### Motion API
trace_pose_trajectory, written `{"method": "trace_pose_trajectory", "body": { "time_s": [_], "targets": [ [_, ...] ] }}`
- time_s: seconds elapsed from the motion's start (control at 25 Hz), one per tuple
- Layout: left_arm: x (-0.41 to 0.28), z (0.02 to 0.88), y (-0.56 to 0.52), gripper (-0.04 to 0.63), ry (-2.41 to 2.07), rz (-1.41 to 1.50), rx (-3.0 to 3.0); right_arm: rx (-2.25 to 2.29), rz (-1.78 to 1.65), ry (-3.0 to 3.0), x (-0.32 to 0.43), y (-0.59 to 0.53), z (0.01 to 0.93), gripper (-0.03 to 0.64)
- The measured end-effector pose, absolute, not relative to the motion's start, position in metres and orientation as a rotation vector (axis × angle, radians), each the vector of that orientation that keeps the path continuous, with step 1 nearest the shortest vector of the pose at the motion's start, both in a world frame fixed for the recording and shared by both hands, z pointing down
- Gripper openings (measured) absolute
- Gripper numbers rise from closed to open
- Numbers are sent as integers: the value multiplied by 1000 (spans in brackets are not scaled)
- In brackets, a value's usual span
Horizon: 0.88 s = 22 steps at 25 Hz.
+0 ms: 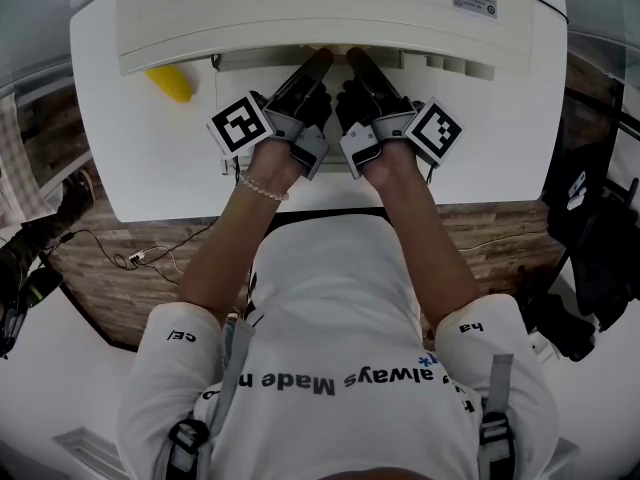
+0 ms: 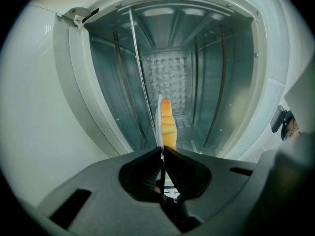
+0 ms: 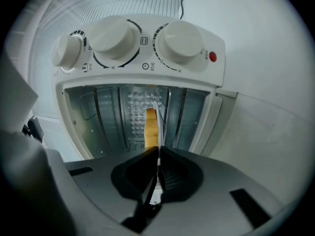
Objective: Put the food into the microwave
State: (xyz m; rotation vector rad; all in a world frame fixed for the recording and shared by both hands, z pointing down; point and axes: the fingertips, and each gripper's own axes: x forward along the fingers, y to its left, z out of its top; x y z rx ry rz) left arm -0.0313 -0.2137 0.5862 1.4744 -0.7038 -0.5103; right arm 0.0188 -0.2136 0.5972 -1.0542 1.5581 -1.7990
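The left gripper (image 2: 163,149) and right gripper (image 3: 158,149) are both clamped on the rim of the plate (image 2: 159,117); advise holding it level while sliding the food (image 2: 167,124) squarely into the microwave (image 3: 147,53).

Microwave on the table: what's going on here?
A person holds a claw in each hand at the open microwave. The left claw and the right claw are each shut on the edge of a thin white plate carrying an orange piece of food, held at the mouth of the cavity.
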Motion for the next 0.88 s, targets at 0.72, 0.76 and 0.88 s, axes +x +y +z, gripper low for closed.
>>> {"method": "trace_pose_trajectory", "body": {
  "time_s": [0.72, 0.76, 0.88],
  "targets": [
    [-42, 566, -176, 52, -736, -425, 1560, -1186, -1690, 1829, 49, -190, 569, 69],
    [-44, 563, -173, 52, -747, -401, 1595, -1192, -1673, 1860, 52, -188, 564, 69],
    [-47, 546, -165, 51, -765, -367, 1684, -1210, -1610, 1959, 60, -180, 544, 64]
  ]
}}
